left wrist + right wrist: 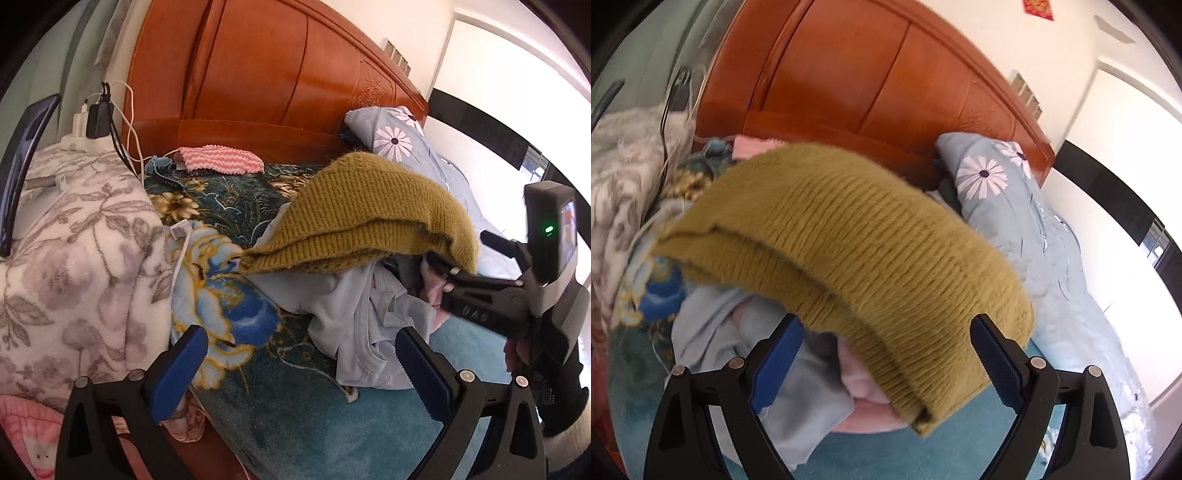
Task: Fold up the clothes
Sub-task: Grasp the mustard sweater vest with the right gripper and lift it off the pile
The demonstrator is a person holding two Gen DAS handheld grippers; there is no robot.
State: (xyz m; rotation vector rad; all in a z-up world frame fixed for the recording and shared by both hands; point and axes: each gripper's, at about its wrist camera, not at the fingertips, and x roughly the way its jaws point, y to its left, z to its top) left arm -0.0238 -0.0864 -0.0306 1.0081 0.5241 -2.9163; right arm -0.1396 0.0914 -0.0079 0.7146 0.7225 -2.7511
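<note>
Your left gripper has its jaws wide apart with nothing between the blue pads; it hangs over the blanket, just short of the clothes pile. Your right gripper also stands wide apart. The sweater, olive ribbed knit and folded double, lies across the gap between its pads, draped over the right finger; the left pad is clear of the knit, so it's not clamped. From the left wrist view the right gripper reaches in from the right with its tips under the sweater's right end, where the knit hides the tips themselves. Take the sweater as your landmark: it sits on top of the pile, roughly mid-bed. Directly under it is a pale blue garment, crumpled, spilling toward the left gripper. Pink fabric shows under the sweater's near edge, beside the blue one. Behind the sweater, against the headboard, lies a pink-and-white zigzag cloth. Behind and right of it is a blue daisy-print pillow. Left of it sits a grey floral quilt with chargers and cables above it. The right wrist view is motion-blurred, so fine contact at the pads is hard to read.
</note>
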